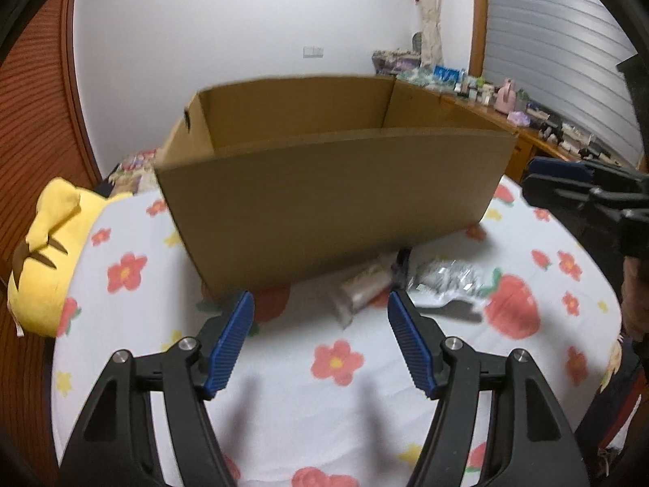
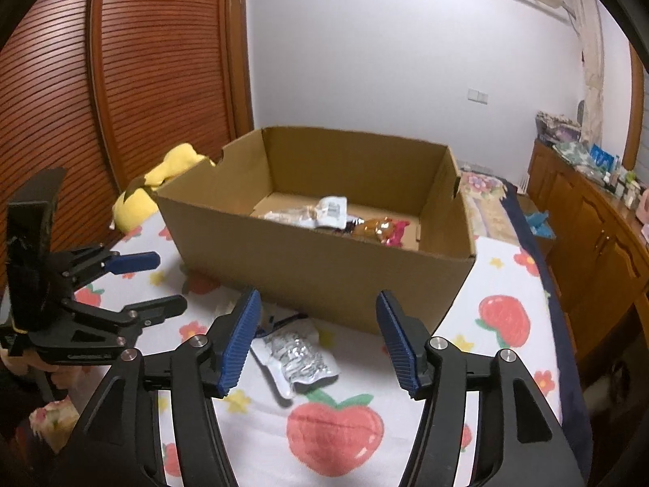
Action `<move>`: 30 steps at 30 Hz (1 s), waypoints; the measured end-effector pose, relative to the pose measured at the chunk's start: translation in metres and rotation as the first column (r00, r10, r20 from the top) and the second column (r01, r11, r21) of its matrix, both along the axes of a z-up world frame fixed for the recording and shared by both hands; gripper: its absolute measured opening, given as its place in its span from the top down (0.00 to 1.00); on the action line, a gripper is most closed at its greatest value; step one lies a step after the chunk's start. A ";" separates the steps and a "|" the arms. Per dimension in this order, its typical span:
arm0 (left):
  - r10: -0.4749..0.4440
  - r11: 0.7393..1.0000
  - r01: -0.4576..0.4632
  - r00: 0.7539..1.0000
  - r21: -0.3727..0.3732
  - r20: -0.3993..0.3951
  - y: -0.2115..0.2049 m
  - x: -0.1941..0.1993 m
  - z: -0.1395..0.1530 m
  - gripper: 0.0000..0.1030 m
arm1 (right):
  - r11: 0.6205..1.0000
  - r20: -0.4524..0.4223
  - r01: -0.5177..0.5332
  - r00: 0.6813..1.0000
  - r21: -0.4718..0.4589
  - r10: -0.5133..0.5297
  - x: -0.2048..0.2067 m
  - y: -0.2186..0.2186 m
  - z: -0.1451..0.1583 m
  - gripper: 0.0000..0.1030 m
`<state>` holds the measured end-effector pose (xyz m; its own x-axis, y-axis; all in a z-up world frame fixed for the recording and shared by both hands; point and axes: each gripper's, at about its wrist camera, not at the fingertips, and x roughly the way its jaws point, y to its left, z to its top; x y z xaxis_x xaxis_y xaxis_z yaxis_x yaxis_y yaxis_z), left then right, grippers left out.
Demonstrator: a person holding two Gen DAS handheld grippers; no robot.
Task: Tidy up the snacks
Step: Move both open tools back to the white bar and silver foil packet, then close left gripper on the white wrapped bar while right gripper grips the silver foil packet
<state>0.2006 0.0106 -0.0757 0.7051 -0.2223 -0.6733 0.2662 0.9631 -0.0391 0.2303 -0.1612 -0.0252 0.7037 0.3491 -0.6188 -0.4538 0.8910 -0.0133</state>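
- A big brown cardboard box (image 2: 324, 259) sits in the middle of the bed (image 2: 503, 369), on a white sheet with red flowers and strawberries.
- Inside the box, near its front wall, lie a few snack packs (image 2: 349, 223): a white one, a brownish one and a pink one.
- A silver snack pack (image 2: 296, 355) lies on the sheet just in front of the box. It is not in the box.
- Another, paler pack (image 1: 361, 290) lies just beside the silver one, close to the box wall.
- The left gripper (image 1: 320, 310) has its blue pads wide apart and holds nothing.
- The right gripper (image 2: 316, 308) is wide apart too, with nothing in it. The silver pack lies below it.
- The front wall of the box stands between both grippers and the snacks inside.
- A yellow plush toy (image 1: 48, 251) lies at the left edge of the bed, next to the box.
- A wooden cabinet (image 2: 584, 219) with many small things on top stands along the right side of the bed.
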 end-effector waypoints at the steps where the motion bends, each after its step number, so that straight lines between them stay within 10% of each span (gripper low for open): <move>1: 0.005 1.000 -0.005 1.000 0.004 -0.011 0.001 0.001 -0.005 0.34 | 1.000 -0.005 -0.001 1.000 0.000 0.001 0.000 0.000 -0.002 0.41; 22: 0.030 0.998 -0.022 0.990 0.060 -0.138 0.001 0.015 -0.042 0.32 | 0.999 -0.145 -0.029 0.989 -0.022 0.025 0.019 0.019 -0.058 0.37; 30: 0.030 0.997 -0.019 0.987 0.070 -0.159 -0.001 0.019 -0.044 0.08 | 0.994 -0.195 -0.067 0.980 -0.081 0.050 0.028 0.029 -0.078 0.33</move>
